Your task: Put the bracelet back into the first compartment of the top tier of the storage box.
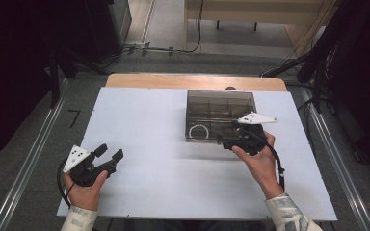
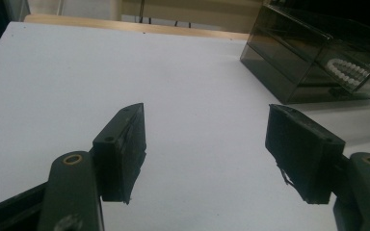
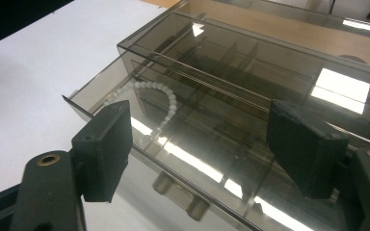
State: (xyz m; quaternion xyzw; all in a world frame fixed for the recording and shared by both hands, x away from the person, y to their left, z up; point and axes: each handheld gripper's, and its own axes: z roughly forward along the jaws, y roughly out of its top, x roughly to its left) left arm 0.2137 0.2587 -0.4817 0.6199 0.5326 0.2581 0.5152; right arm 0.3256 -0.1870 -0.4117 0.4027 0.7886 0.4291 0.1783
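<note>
Now both claws wide apart – right claw [image 3: 200, 144] empty over the smoky box [image 3: 250, 77], left claw [image 2: 204, 149] empty too

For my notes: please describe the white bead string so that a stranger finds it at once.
On the white table stands a smoky clear box. In its lower drawer, slightly pulled out, lies the bead string, curled in an arc; it is the box's sole white item.

Drawer box [image 1: 220, 115] is sitting on the table [image 1: 149, 144], right of centre toward the far edge. Bead bracelet [image 1: 200, 131] is lying inside its near-left compartment. Right gripper [image 1: 229, 140] is hovering at the box's near edge; left gripper [image 1: 110, 153] is resting well apart, near-left.
</note>
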